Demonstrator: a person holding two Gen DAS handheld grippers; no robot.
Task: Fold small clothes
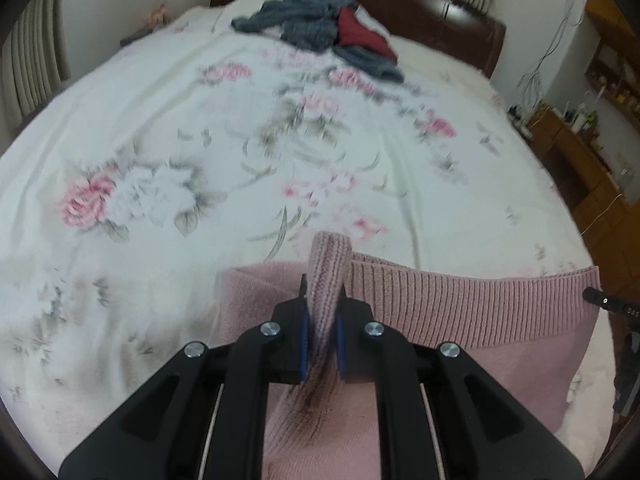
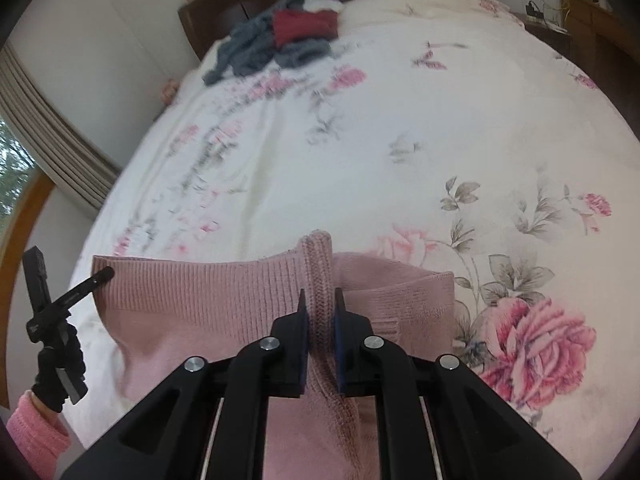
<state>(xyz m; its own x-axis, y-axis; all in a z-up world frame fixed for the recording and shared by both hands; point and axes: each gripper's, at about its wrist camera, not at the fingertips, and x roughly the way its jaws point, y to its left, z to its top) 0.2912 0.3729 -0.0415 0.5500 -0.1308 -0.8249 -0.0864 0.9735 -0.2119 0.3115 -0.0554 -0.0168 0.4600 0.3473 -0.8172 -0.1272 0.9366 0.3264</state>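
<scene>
Both grippers are clamped on the same pink knit sweater [image 1: 460,308]. Seen from the left wrist, the left gripper [image 1: 323,308] pinches a bunched ridge of the ribbed edge between its blue-padded fingers [image 1: 304,336], with a loop of knit standing up above the tips. From the right wrist, the right gripper [image 2: 320,312] grips a similar ridge of the same garment, the knit pressed tight between its two pads.

Its ribbed band stretches between the two grips, and the sweater lies at the near edge of the floral bedspread [image 1: 200,140], its body partly on the bed below the band. The ribbed edge looks lifted rather than laid flat, and a further layer of pink knit shows behind it on the outer side in each view, so a fold appears to be under way rather than finished. Blur in both views hides finer detail of the layers.

Far across the bed, near the dark headboard [image 1: 440,8], sits a heap of grey knitwear [image 1: 304,20] with a dark red garment [image 1: 360,32] on it. The heap looks loose and unfolded, so most of the task seems left to do.
</scene>
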